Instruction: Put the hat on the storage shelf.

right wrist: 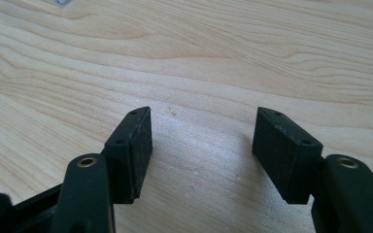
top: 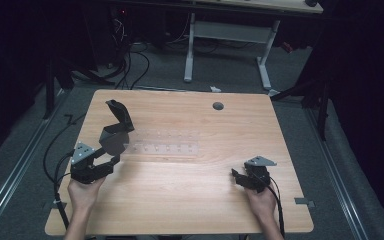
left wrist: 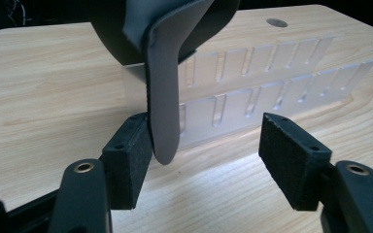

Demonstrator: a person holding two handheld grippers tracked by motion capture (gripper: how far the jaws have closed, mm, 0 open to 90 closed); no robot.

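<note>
Two grippers sat apart near the desk's front edge.
My left gripper (left wrist: pixel 206 155) was spread, one pad touching a dark shoe-like piece (top: pixel 116 130) leaning on the clear slotted rack (top: pixel 162 142) toward the left edge; my right gripper (right wrist: pixel 201 150) gaped over bare desk (top: pixel 190 200).
</note>
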